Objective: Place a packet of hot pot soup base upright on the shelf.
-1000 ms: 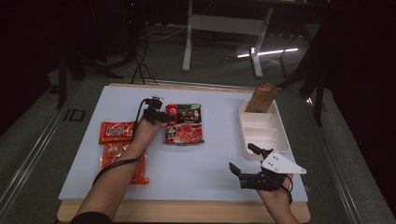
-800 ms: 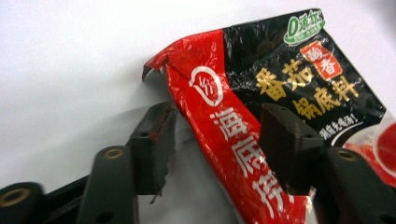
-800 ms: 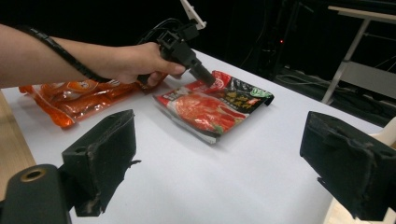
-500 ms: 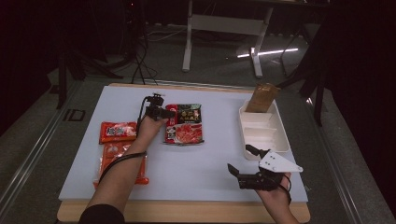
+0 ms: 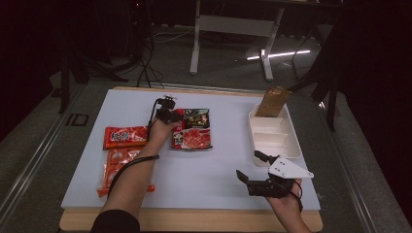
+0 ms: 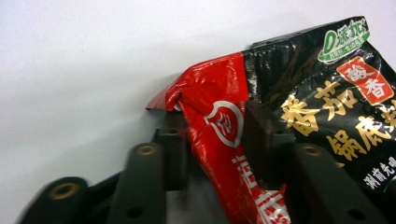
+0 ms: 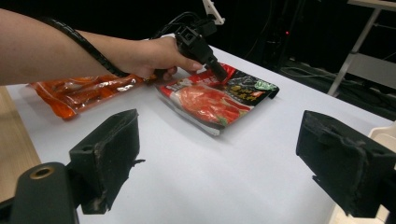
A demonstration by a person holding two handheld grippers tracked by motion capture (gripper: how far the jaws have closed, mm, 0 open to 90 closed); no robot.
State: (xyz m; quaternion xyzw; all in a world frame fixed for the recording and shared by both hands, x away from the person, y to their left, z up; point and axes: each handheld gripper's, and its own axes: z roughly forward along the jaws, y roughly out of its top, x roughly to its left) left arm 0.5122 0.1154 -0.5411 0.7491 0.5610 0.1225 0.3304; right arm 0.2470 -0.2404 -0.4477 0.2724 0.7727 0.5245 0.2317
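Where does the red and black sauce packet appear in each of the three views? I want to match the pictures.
High view: the red and black sauce packet lies mid-table, beside the left gripper.
Left gripper view: the packet fills the right half, its corner pinched between the jaws.
Right gripper view: the packet lies upper centre, below the left gripper.
Shared landmark: the left gripper's jaws on its corner.

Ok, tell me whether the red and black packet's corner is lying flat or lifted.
Lifted. The left hand-held gripper pinches the red and black packet at its corner, which is crumpled and raised off the white table.

Two packets (image 5: 125,137) left on table (image 5: 223,165), soup pouch (image 5: 193,131) centre, tray (image 5: 273,137) right (bag (image 5: 272,102) in far end).
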